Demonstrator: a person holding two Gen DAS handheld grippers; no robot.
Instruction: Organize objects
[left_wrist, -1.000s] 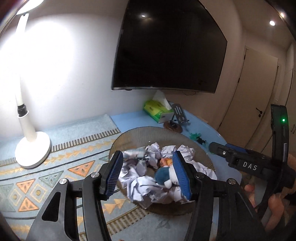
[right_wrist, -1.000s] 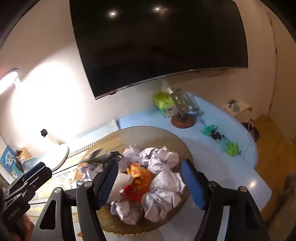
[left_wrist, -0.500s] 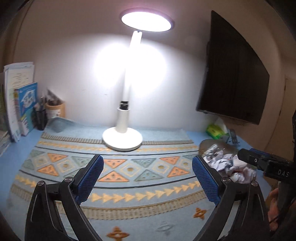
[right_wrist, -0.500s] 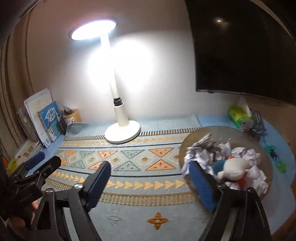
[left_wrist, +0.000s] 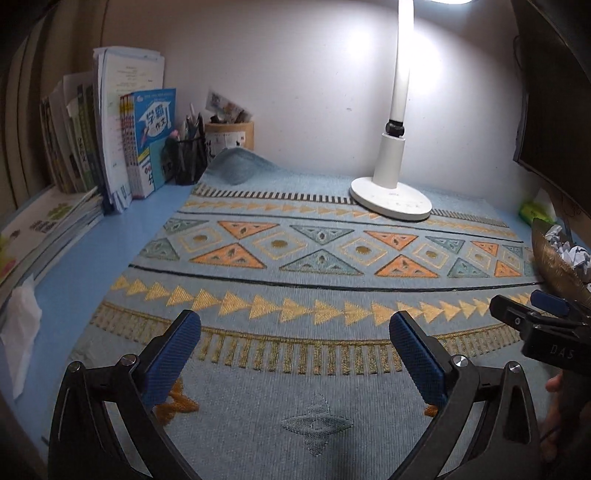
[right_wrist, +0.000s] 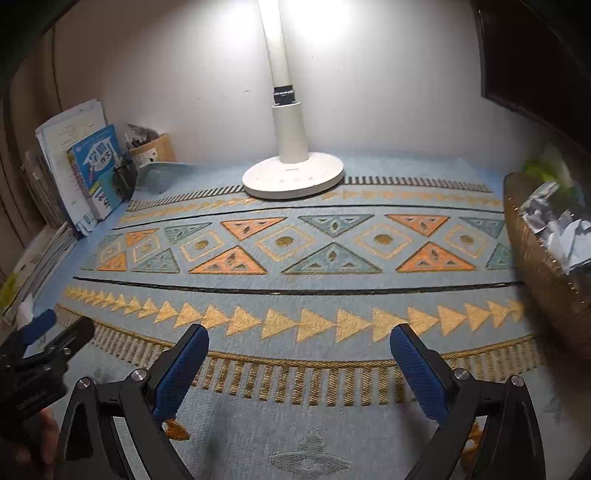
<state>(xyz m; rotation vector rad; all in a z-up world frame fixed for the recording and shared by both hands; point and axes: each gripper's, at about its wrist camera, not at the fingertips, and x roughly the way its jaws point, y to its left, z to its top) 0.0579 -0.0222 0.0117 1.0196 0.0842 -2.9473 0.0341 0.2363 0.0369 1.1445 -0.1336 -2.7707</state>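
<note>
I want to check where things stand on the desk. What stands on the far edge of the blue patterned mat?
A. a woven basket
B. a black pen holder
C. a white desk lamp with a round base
C: the white desk lamp rests its round base on the blue patterned mat.

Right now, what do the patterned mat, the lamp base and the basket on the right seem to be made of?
Patterned mat: woven fabric, matte, with visible thread ribbing and stitched triangles. Lamp base: smooth white, slight sheen, probably plastic, possibly painted metal. Basket: brown woven fibre, likely wicker or bamboo; its ribbed wall shows. It holds crumpled paper.
</note>
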